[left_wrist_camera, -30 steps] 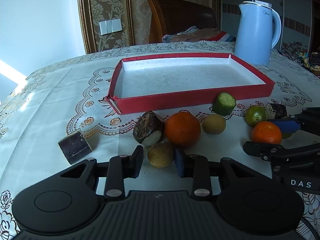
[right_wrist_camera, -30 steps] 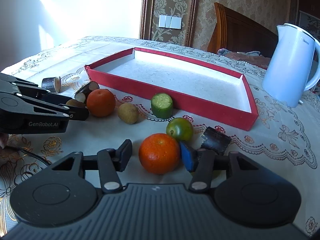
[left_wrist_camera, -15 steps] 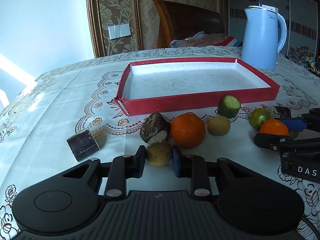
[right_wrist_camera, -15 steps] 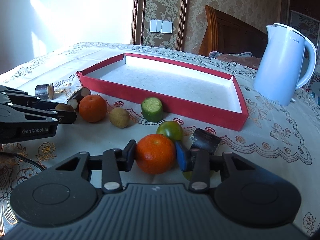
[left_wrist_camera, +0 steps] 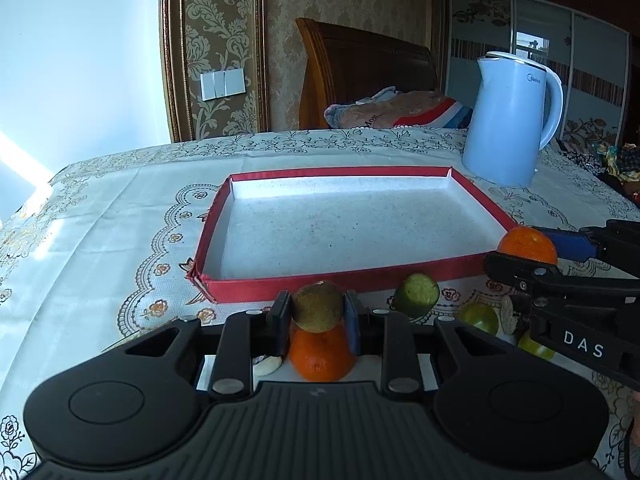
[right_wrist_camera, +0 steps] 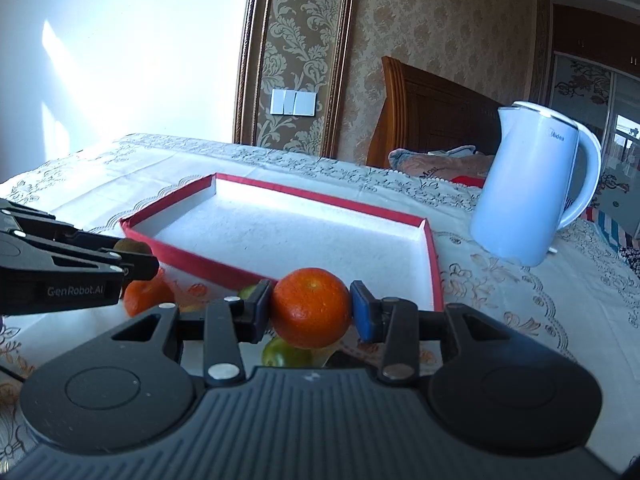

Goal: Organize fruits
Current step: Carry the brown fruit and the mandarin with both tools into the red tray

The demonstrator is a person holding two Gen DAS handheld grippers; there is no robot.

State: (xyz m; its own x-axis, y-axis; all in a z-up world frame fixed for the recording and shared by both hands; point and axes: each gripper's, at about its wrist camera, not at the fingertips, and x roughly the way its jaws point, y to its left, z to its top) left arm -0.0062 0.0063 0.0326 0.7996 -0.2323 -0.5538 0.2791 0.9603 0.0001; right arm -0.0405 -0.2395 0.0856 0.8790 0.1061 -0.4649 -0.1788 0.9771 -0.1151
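Observation:
My left gripper is shut on a small brown round fruit and holds it above the table, in front of the red tray's near wall. Below it on the cloth lies an orange. My right gripper is shut on another orange, lifted near the tray's front right corner. In the left wrist view that held orange and the right gripper show at the right. A cut cucumber piece and a green fruit lie on the cloth.
A pale blue kettle stands behind the tray's far right corner. In the right wrist view a second orange and a green fruit lie under the grippers. A wooden headboard and a wall are beyond the table.
Both grippers closed on their fruits and lifted them off the cloth. The tray now looks closer and lower in both views, and the fruits left on the table have dropped toward the bottom.

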